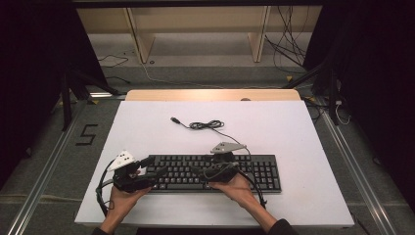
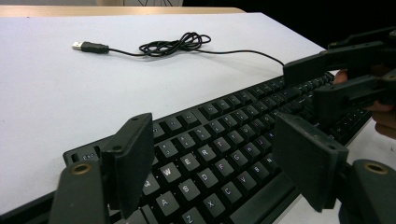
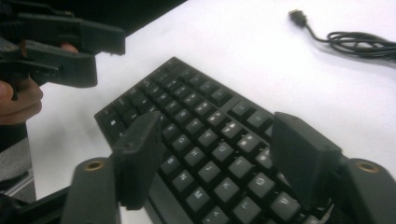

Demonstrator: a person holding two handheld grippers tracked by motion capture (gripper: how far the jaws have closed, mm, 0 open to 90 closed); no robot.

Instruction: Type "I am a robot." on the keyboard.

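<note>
A black keyboard (image 1: pixel 264 172) lies across the near part of the white tabletop (image 1: pixel 147 132). Its thin black cable (image 1: pixel 205 125) coils behind it and ends in a loose USB plug (image 1: pixel 173 119). My left gripper (image 1: pixel 155 167) hovers over the keyboard's left end with its jaws wide apart and nothing between them. In the left gripper view the letter keys (image 2: pixel 205 163) show between the jaws of the left gripper (image 2: pixel 215 126). My right gripper (image 1: pixel 195 171) is above the keyboard's middle, pointing left, open and empty. The right gripper view frames the keys (image 3: pixel 196 116) between the jaws of the right gripper (image 3: pixel 217 123).
The table's wooden back edge (image 1: pixel 210 95) lies beyond the white surface. Farther off are a wooden shelf frame (image 1: pixel 142 39), loose cables (image 1: pixel 288 49) on the grey floor and dark stands on both sides. A "5" (image 1: pixel 85 134) is marked on the floor at the left.
</note>
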